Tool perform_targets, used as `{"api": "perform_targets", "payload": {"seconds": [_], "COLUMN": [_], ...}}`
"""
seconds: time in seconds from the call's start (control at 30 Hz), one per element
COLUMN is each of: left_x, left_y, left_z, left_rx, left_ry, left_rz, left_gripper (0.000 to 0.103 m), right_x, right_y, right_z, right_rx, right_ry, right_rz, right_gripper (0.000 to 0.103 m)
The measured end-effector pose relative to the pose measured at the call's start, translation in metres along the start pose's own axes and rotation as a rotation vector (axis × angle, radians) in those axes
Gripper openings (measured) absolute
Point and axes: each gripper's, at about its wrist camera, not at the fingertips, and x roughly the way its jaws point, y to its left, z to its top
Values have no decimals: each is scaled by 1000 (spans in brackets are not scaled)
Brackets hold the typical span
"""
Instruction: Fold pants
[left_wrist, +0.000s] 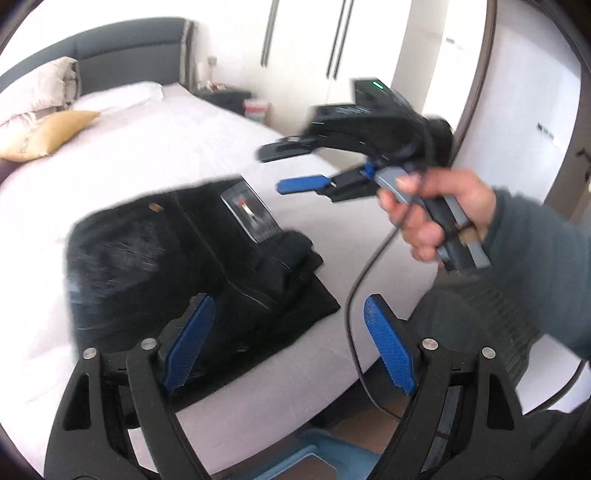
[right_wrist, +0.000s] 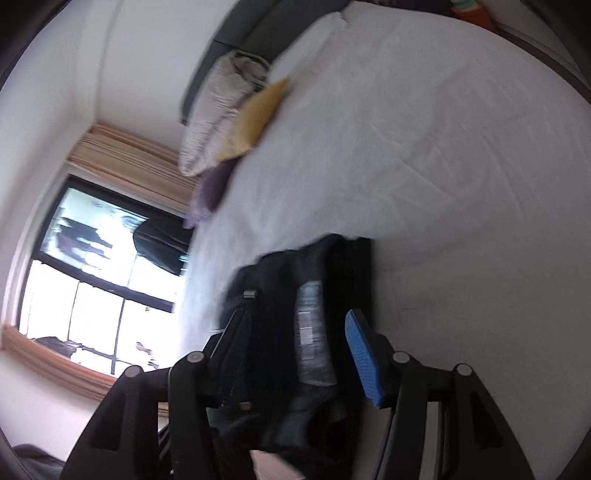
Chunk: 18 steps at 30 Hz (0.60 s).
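The black pants (left_wrist: 177, 266) lie folded in a compact stack on the white bed (left_wrist: 155, 155), near its front edge, with a grey label facing up. My left gripper (left_wrist: 291, 343) is open and empty, raised above the stack's near edge. My right gripper (left_wrist: 291, 170) shows in the left wrist view, held in a hand to the right above the bed, open and empty. In the right wrist view the pants (right_wrist: 314, 332) lie below between the open fingers of the right gripper (right_wrist: 299, 354), which hold nothing.
Pillows, one yellow (left_wrist: 55, 133), lie at the head of the bed by the grey headboard (left_wrist: 129, 55). A nightstand (left_wrist: 236, 99) and white wardrobe doors (left_wrist: 332, 44) stand beyond. A window (right_wrist: 92, 277) shows at left. A cable (left_wrist: 354, 295) hangs from the right gripper.
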Motion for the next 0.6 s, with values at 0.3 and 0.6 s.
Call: {"api": "perform_targets", "payload": {"seconds": [0.3,0.6], "left_x": [-14,14], "left_y": [95,123], "left_z": [18,-27], "left_rx": [-191,-264], "left_ry": [-87,11], "left_rz": [26,59], "left_gripper": [82,82], "right_x": [35,23], "right_y": [16,-58], "right_z": [-63,-92], "right_rx": [45,187], "right_ry": [107,79], "right_rz": [230,158], "right_gripper": [58,7]}}
